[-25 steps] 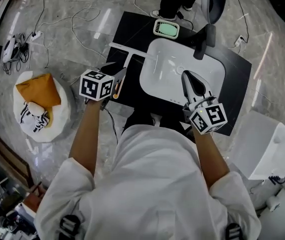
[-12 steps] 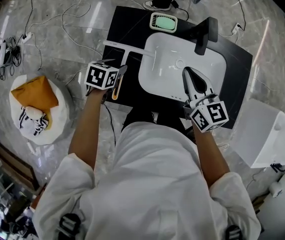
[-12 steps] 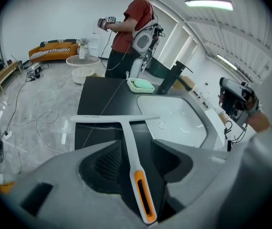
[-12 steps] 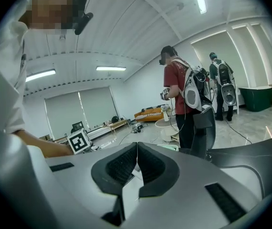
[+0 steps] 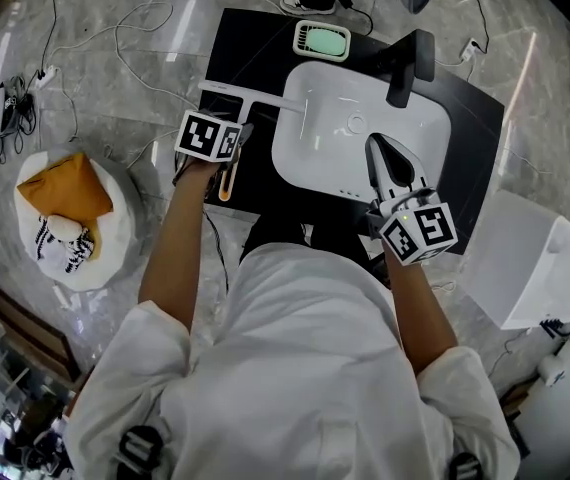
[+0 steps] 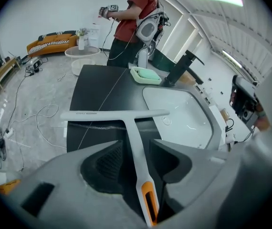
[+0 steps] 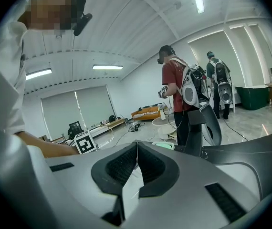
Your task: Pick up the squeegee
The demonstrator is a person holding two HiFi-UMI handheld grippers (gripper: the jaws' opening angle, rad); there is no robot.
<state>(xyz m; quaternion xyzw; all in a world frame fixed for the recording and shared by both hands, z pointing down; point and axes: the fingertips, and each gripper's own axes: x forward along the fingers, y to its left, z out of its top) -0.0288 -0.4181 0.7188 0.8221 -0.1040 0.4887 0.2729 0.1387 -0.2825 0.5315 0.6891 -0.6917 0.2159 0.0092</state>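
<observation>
A white T-shaped squeegee (image 6: pixel 132 132) with an orange-tipped handle lies flat on a black counter (image 5: pixel 255 48), just left of a white sink (image 5: pixel 325 158), its blade at the far end and its handle towards the person; the left gripper (image 6: pixel 136 141) points steeply down over it, its jaws parted and just now narrowing, the handle between them with a sliver of gap on each side, so not yet grasped. The right gripper (image 7: pixel 137 143) hovers over the sink's near edge, its jaws clenched together on nothing.
</observation>
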